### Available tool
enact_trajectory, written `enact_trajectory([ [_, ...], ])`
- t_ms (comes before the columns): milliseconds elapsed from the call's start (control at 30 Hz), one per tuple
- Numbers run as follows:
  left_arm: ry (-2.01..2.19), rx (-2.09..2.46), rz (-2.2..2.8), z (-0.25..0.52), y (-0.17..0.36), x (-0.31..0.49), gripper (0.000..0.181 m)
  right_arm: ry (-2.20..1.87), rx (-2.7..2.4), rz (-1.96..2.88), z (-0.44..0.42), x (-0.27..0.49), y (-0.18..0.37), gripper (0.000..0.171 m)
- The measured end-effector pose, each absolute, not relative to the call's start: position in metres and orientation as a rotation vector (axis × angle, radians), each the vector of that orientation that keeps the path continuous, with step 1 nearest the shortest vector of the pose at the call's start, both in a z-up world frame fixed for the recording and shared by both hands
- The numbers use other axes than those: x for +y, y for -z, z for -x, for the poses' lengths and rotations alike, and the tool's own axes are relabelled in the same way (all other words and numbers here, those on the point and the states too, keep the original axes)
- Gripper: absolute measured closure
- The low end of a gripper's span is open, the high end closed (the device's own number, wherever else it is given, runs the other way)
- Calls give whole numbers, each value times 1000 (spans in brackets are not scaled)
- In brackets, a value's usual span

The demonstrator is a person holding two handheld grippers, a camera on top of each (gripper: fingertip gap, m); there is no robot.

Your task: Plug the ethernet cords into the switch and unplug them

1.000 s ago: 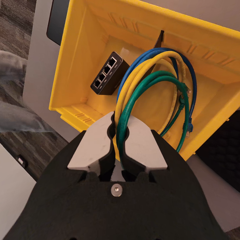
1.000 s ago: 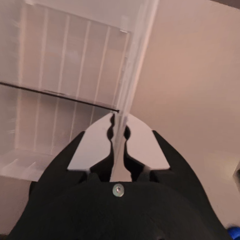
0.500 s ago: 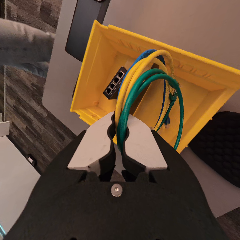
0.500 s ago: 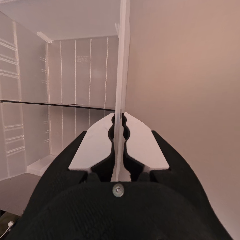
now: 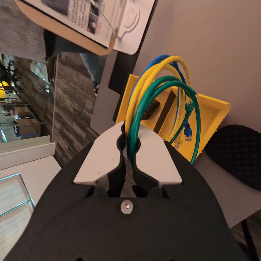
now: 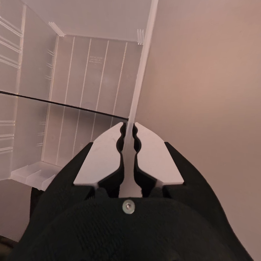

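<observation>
My left gripper (image 5: 132,125) is shut on a looped bundle of ethernet cords: green (image 5: 162,81), yellow (image 5: 141,91) and blue (image 5: 159,57). The bundle hangs in the air in front of the yellow bin (image 5: 209,113), with a blue plug (image 5: 187,132) dangling free. The black switch (image 5: 153,109) lies in the bin, mostly hidden behind the cords, beside a dark divider (image 5: 165,111). My right gripper (image 6: 128,124) is shut on the upright wall (image 6: 141,70) of a clear plastic bin. The clear bin looks empty.
The yellow bin sits on a white table (image 5: 211,42). A black mesh chair (image 5: 237,155) is at the right. Another table with papers (image 5: 84,18) and a person's legs (image 5: 91,67) are at the upper left. A thin black line (image 6: 63,104) crosses the clear bin. The left gripper's tips are roughly 70 centimeters from the right gripper's.
My left gripper has pulled back and up from the yellow bin with the cord bundle, so the bin looks smaller and the switch is now mostly hidden. My right gripper keeps hold of the clear bin's wall.
</observation>
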State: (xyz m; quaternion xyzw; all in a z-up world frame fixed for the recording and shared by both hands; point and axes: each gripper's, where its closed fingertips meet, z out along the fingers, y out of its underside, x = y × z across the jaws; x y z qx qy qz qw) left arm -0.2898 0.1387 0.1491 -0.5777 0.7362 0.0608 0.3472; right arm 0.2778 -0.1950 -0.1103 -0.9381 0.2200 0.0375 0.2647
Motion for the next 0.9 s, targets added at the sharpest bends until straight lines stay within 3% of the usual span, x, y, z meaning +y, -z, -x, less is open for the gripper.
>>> enact_trajectory([
  [33, -158, 1910, 1475, 284, -162, 133, 175, -92, 587, 2541, -278, -195, 110, 161],
  [233, -58, 1968, 1313, 223, -215, 77, 175, -82, 553, 2537, -278, -195, 110, 161],
  [367, 83, 2099, 1238, 169, -199, 29, 175, -101, 554, 2519, -277, -195, 110, 160],
  [633, 239, 2366, 1221, 93, -79, -16, 175, -133, 529, 2502, -277, -195, 110, 159],
  [900, 254, 2473, 1450, 51, 61, 12, 175, -122, 509, 2512, -277, -195, 110, 160],
])
